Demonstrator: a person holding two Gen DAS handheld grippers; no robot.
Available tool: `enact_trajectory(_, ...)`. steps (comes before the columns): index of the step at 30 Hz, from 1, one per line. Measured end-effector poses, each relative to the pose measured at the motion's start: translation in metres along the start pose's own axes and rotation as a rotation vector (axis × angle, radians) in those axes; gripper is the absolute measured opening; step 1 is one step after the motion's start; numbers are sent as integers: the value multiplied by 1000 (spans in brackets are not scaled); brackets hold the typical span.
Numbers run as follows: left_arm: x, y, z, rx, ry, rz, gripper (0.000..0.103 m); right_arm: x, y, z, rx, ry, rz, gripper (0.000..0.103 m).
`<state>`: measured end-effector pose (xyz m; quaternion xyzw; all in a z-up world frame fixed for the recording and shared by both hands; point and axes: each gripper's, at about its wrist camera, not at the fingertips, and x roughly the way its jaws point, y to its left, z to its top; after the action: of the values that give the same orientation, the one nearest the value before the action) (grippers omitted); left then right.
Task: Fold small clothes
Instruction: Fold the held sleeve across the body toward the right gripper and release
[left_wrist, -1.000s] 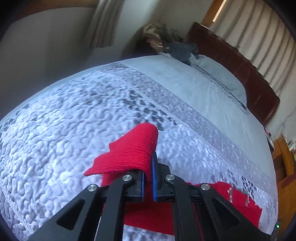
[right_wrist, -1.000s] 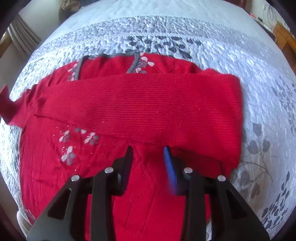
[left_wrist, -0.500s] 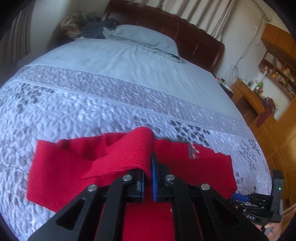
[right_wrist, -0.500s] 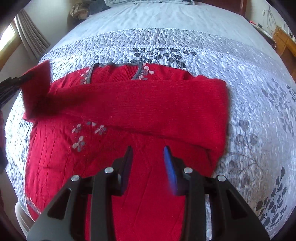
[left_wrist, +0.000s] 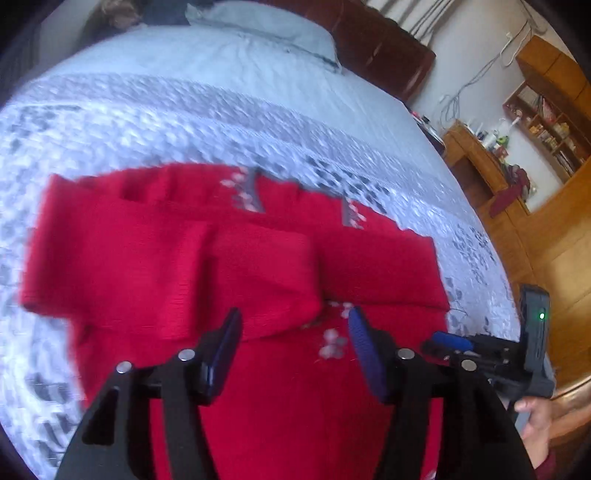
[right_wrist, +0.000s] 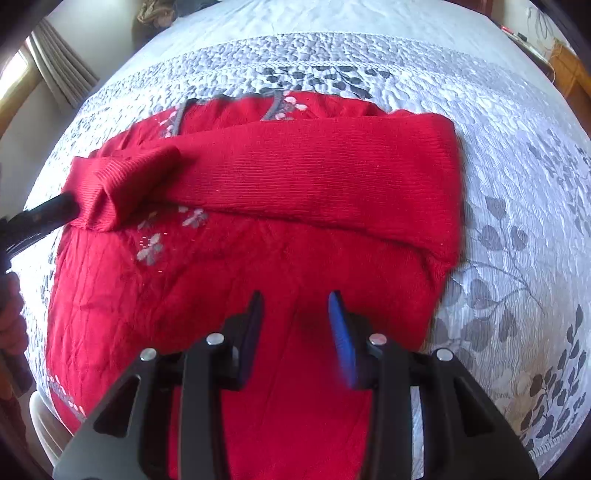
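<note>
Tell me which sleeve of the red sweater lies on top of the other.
The left-side sleeve, its cuff by the left gripper, whose jaws just opened off it. It overlaps the end of the other sleeve, which stretches flat across the chest.

The red ribbed knit sweater (right_wrist: 317, 177) looks matt; the grey quilted bedspread (right_wrist: 517, 155) faintly sheeny; upper-right wooden cabinet (left_wrist: 550, 236) perhaps varnished.

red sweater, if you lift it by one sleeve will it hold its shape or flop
The red sweater will probably flop: its folded sleeves drape limply and the body is creased. The ribbed knit looks grippy, unlikely to slip. It likely drags on the quilted bedspread.
</note>
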<state>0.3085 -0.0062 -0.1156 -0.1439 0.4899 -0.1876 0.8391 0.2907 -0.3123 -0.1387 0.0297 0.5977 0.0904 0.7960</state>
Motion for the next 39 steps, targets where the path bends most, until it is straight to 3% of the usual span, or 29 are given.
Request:
enact_trajectory(4, -11, 46, 21, -39, 2, 164, 58, -5, 25, 15, -15, -3, 54, 38)
enact_trajectory(7, -1, 81, 46, -75, 57, 257, 58, -7, 64, 44, -49, 2, 124, 38)
enact_trajectory(10, 12, 106, 58, -90, 108, 315, 58, -1, 99, 74, -75, 29, 179, 38)
enact_trajectory(14, 34, 131, 61, -89, 178, 334, 57, 28, 153, 115, -96, 118, 274, 38)
enact_trajectory(17, 41, 135, 60, -68, 191, 331, 58, 53, 179, 131, -124, 167, 231, 39)
enact_trajectory(19, 42, 136, 60, -80, 193, 323, 58, 71, 190, 137, -159, 184, 138, 51)
enact_trajectory(22, 43, 142, 60, -103, 193, 302, 59, 87, 197, 133, -231, 185, 13, 52)
enact_trajectory(24, 43, 145, 59, -104, 192, 297, 59, 93, 196, 129, -244, 192, 0, 42)
enact_trajectory(25, 43, 145, 59, -101, 190, 297, 59, 93, 192, 128, -236, 185, 6, 24)
enact_trajectory(26, 43, 145, 59, -100, 189, 298, 59, 93, 189, 128, -230, 181, 6, 13)
enact_trajectory(28, 42, 143, 59, -100, 186, 300, 59, 85, 177, 129, -193, 171, 50, 6)
enact_trajectory(34, 41, 143, 59, -112, 183, 300, 59, 26, 116, 112, -115, 40, 117, 7)
enact_trajectory(39, 40, 142, 58, -112, 178, 307, 60, 0, 50, 80, -29, 29, 74, 32)
